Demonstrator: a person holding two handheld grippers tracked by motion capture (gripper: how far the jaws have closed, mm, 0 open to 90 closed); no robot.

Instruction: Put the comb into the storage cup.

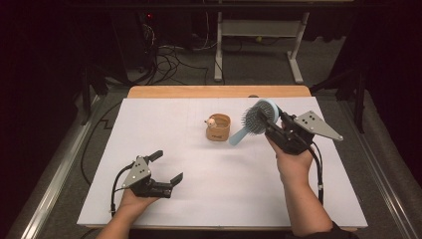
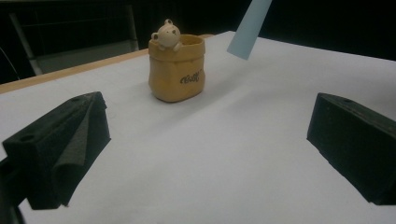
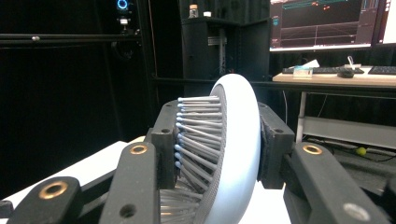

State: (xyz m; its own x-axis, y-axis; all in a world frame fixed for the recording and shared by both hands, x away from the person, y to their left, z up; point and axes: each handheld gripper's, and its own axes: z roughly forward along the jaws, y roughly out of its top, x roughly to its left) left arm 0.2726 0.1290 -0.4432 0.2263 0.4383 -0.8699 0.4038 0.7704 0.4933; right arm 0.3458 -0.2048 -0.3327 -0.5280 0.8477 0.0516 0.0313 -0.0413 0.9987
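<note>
A light blue hairbrush [image 1: 255, 119] with grey bristles is held above the table, its handle slanting down toward a tan sack-shaped cup [image 1: 218, 127]. My right gripper [image 1: 272, 121] is shut on the brush's round head [image 3: 229, 154], one jaw on the bristles and one on the back. The cup [image 2: 176, 66] has a small bear figure [image 2: 166, 35] on its rim and stands at the middle of the white mat. The handle tip [image 2: 248, 28] hangs just to the cup's right. My left gripper [image 1: 167, 167] rests near the front left, open, with nothing between its jaws.
The white mat [image 1: 164, 129] covers a wooden table [image 1: 219, 91]. Behind it are desk legs [image 1: 296, 55] and loose cables [image 1: 169, 59] on the floor. A monitor [image 3: 327, 23] and a keyboard [image 3: 322, 70] sit on a desk far off.
</note>
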